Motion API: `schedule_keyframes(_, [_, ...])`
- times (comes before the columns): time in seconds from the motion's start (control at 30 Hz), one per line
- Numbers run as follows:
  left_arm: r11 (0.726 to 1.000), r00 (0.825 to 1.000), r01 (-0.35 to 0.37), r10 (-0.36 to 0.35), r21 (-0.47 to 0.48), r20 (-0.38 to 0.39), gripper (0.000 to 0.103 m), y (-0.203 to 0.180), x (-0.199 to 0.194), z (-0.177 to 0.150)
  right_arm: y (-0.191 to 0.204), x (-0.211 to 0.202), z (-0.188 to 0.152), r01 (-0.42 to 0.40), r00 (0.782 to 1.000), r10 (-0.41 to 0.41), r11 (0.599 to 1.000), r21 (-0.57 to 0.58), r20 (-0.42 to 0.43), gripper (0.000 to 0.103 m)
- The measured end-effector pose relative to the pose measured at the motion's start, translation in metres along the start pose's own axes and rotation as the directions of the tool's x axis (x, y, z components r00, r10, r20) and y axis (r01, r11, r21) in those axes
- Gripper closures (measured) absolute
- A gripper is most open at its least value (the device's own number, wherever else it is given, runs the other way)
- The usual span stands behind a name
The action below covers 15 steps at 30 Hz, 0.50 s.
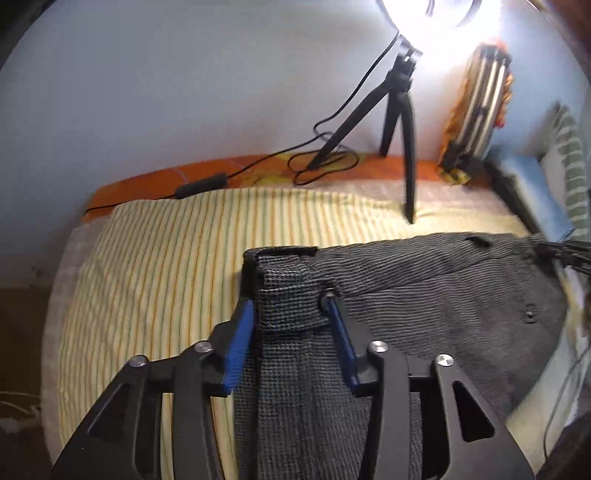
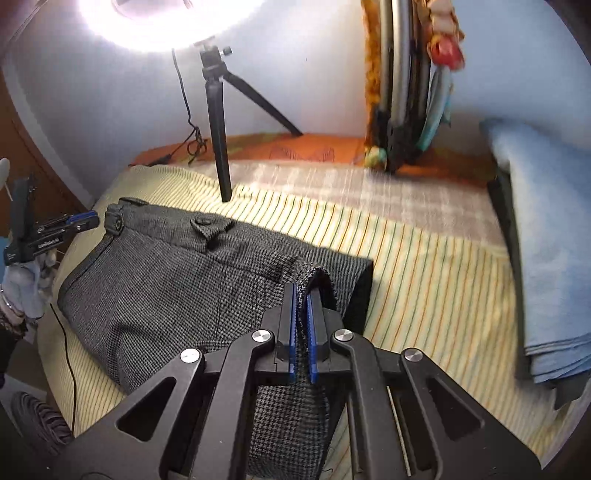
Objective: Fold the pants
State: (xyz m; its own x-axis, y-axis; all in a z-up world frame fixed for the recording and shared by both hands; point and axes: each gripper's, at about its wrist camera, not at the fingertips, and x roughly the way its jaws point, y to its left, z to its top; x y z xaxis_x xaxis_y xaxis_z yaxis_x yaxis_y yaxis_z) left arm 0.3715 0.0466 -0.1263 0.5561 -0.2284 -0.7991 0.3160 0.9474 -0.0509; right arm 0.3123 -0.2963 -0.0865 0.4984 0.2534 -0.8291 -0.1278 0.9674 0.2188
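The grey houndstooth pants [image 2: 184, 280] lie across the striped yellow sheet [image 2: 424, 266] on the bed, waistband toward the wall, with a buttoned pocket flap [image 2: 208, 227] facing up. The right gripper [image 2: 303, 295] has its blue pads pressed nearly together, pinching a raised fold of the pants' fabric that arches up between them. The left gripper [image 1: 291, 306] stands with its jaws spread; a corner of the cloth with a belt loop [image 1: 291, 306] sits in the gap between the blue fingers [image 1: 240, 339], and I cannot tell whether either pad actually presses on it. Seen from the right wrist, the left gripper sits at the waistband's far end, just beside the cloth.

Behind the pants a black tripod [image 2: 218, 129] stands on the bed, carrying a glaring ring light [image 2: 155, 26], its cable [image 1: 325, 162] trailing over an orange cover [image 1: 166, 177] by the pale wall. A folded blue blanket [image 2: 546, 240] lies to one side.
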Motion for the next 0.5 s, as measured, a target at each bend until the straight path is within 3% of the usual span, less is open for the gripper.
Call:
schedule_keyframes(0.13, [1.0, 1.0, -0.01, 0.01, -0.016, 0.0, 0.062, -0.002, 0.008, 0.002, -0.001, 0.002, 0.001, -0.004, 1.0, 0.003, 1.0, -0.006, -0.009, 0.097])
schedule_keyframes(0.2, [1.0, 1.0, -0.029, 0.029, 0.006, -0.006, 0.07, -0.007, 0.01, 0.0, -0.003, 0.004, 0.001, -0.008, 1.0, 0.008, 1.0, -0.003, -0.02, 0.096])
schedule_keyframes(0.27, [0.999, 0.999, -0.044, 0.044, 0.004, 0.01, 0.093, -0.007, 0.008, -0.001, -0.005, 0.006, 0.001, -0.001, 1.0, 0.002, 1.0, 0.002, -0.028, 0.096])
schedule_keyframes(0.43, [0.999, 0.999, 0.028, -0.028, -0.015, 0.036, 0.096, 0.0, -0.004, -0.003, -0.01, 0.011, -0.002, -0.009, 0.999, 0.01, 1.0, 0.017, -0.035, 0.095])
schedule_keyframes(0.5, [0.997, 0.997, 0.073, -0.073, -0.021, -0.006, 0.096, 0.005, 0.005, -0.003, -0.012, 0.014, -0.003, -0.01, 0.999, 0.011, 1.0, 0.024, -0.042, 0.095])
